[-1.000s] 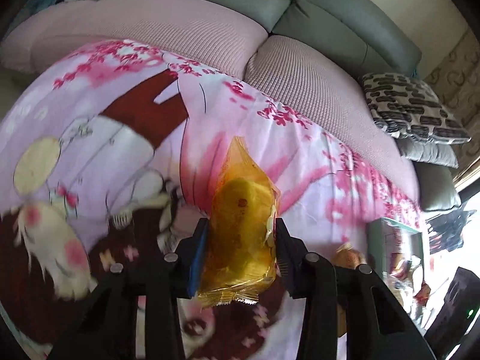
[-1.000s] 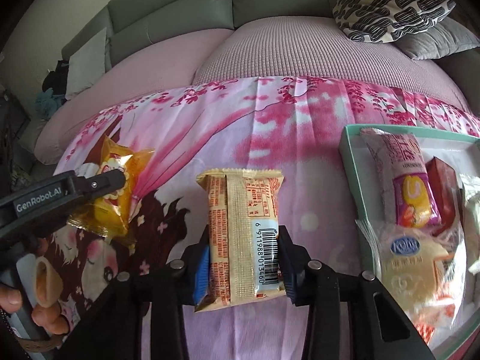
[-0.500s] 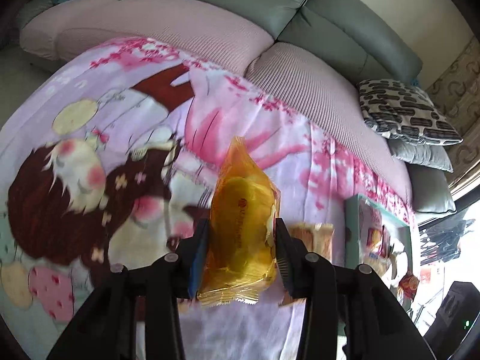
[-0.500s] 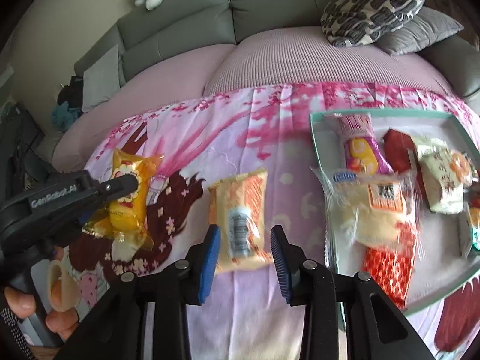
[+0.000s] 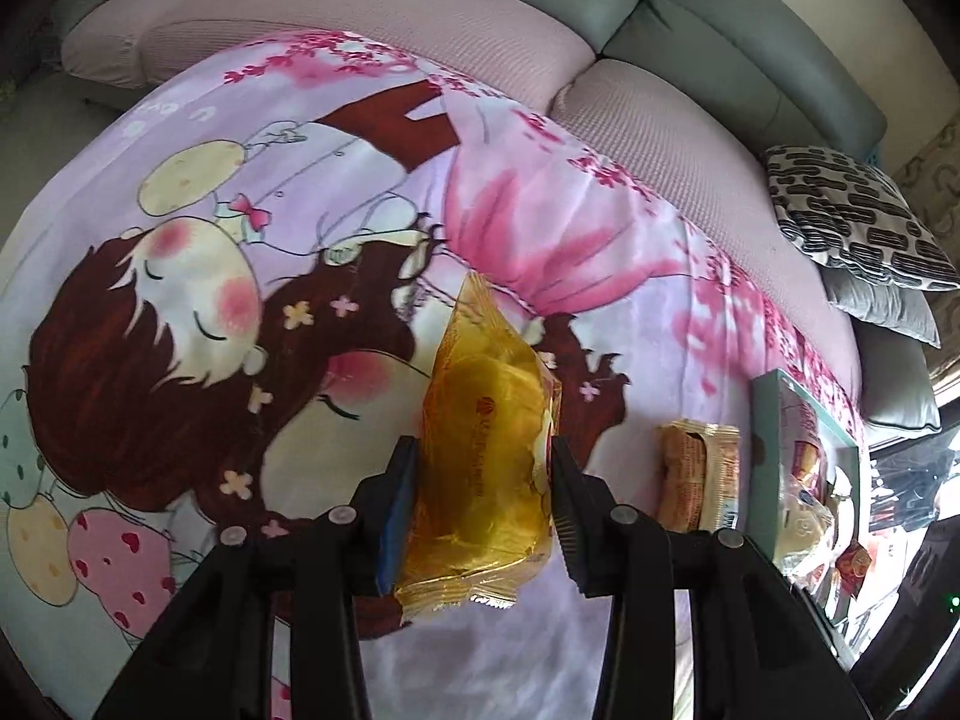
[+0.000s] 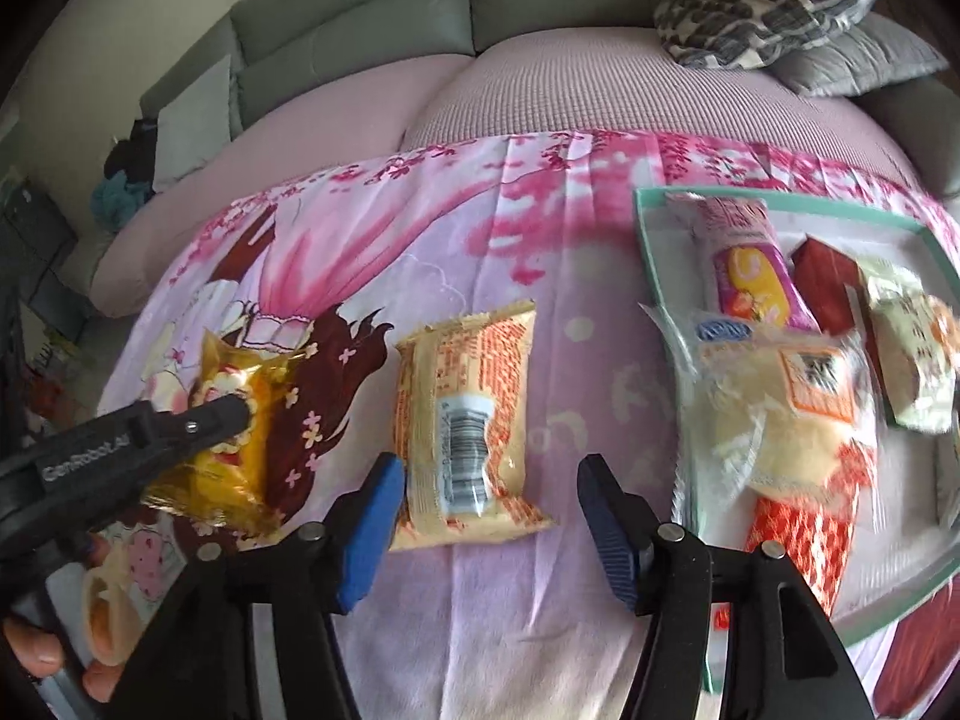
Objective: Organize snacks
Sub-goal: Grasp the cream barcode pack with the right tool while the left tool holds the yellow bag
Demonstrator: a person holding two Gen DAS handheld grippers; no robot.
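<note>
Left gripper (image 5: 483,492): clamping the crinkly translucent yellow snack packet (image 5: 486,468) at its sides between both pads, carrying it clear of the pink cartoon-print blanket (image 5: 180,300), presumably toward a spot beside the other loose snack.

Right gripper (image 6: 486,516): jaws opening, roughly half spread, gripping nothing; the flat beige-and-orange wrapped wafer bar (image 6: 468,420) lying barcode-up on the blanket just ahead of the blue pads (image 6: 372,516), untouched by either, seemingly just set down there.

Further right: the shallow teal-rimmed white tray (image 6: 648,252) sitting on the blanket, holding a jumble of several more wrapped snacks, probably the supply being drawn from.

Judging the intent: laying snacks out in a row on the blanket, 1 placed, 1 in hand. Behind: grey-green sofa (image 6: 360,30).
</note>
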